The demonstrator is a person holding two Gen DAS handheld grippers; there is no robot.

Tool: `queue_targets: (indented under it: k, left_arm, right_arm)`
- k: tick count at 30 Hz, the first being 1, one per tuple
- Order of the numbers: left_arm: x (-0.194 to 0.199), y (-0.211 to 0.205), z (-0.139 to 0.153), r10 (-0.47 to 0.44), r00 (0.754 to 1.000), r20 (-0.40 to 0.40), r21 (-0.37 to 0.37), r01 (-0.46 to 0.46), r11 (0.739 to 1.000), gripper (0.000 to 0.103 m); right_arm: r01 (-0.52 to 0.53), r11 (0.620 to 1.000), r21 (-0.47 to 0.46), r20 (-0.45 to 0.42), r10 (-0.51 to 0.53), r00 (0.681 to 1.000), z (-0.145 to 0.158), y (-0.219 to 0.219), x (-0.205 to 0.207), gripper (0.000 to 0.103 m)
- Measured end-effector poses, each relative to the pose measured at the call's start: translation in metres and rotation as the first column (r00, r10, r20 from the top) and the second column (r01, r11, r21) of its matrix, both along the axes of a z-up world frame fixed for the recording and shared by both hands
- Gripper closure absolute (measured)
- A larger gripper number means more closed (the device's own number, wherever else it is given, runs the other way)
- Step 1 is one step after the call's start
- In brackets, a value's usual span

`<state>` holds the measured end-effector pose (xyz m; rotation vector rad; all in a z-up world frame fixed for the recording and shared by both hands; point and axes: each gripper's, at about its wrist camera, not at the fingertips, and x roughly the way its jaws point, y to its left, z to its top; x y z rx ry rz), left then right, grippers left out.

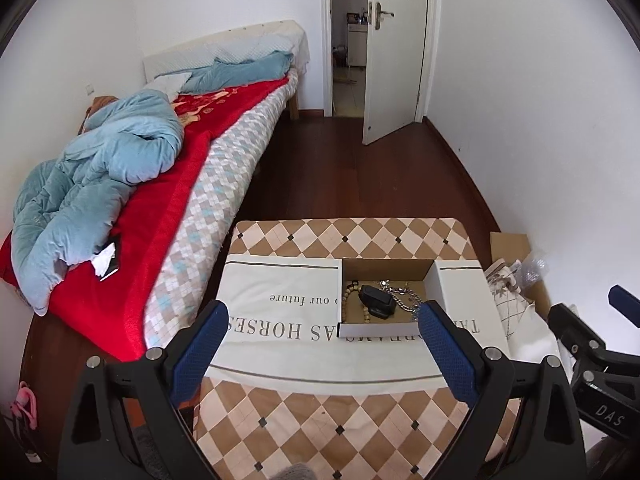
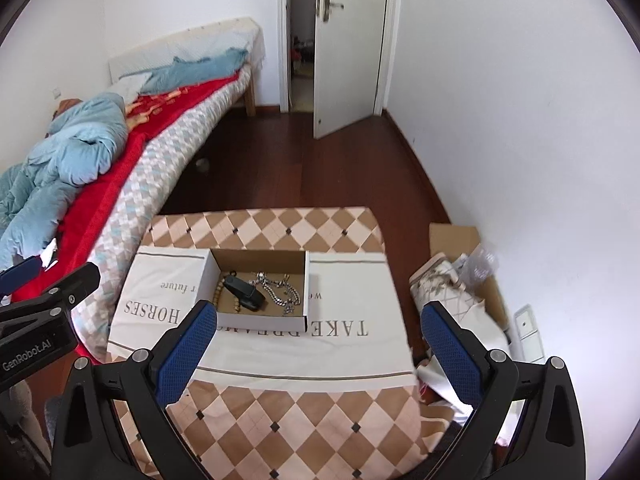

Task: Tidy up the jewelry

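Jewelry — a silver chain [image 2: 280,294], a bead strand [image 2: 218,294] and a black case [image 2: 244,292] — lay in the open cardboard box [image 2: 260,322] on the bench [image 2: 304,420], while the left gripper [image 1: 324,344] and right gripper [image 2: 320,352] hovered short of it, fingers spread and empty.

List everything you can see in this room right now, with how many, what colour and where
Cardboard box: one, white outside, brown inside, open, on the cloth.
Wooden bead strand: one, tan, at the box's left side.
Black device: one, black, in the box beside the beads.
Metal chains: tangled, count unclear, silver, in the box's right half.
Printed cloth: one, white with dark lettering, under the box.
Table: one, tan and cream diamond covering, in the foreground.
Bed: one, red blanket, blue quilt, left wall.
Door: one, white, ajar, at the back.
Left gripper: blue pads, open, empty.
Right gripper: blue pads, open, empty.
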<state>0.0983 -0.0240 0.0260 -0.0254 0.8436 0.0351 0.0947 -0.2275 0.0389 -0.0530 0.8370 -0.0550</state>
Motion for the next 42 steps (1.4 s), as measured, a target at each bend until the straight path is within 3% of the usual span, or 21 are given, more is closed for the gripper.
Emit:
queue_targets:
  k: [10, 21, 36, 42]
  left_arm:
    - [-0.048, 0.0, 0.032, -0.006, 1.0, 0.021, -0.017, 0.006, 1.0, 0.006]
    - [-0.071, -0.004, 0.049, -0.017, 1.0, 0.025, -0.028, 0.017, 0.999, 0.006]
    - [-0.029, -0.004, 0.052, 0.029, 1.0, 0.0, -0.013, -0.029, 0.999, 0.006]
    - [-0.006, -0.003, 0.043, 0.047, 0.999, -0.02, -0.002, -0.047, 0.999, 0.006]
  right_arm:
    - [0.002, 1.0, -0.009, 0.078, -0.001, 0.997, 0.047, 0.001, -0.054, 0.0]
    - [0.013, 1.0, 0.006, 0.091, -0.014, 0.996, 0.067, -0.004, -0.087, 0.0]
    - [0.03, 0.999, -0.036, 0.101, -0.027, 0.995, 0.073, -0.005, -0.044, 0.0]
    - [0.04, 0.998, -0.048, 0.078, -0.036, 0.996, 0.06, -0.003, -0.014, 0.0]
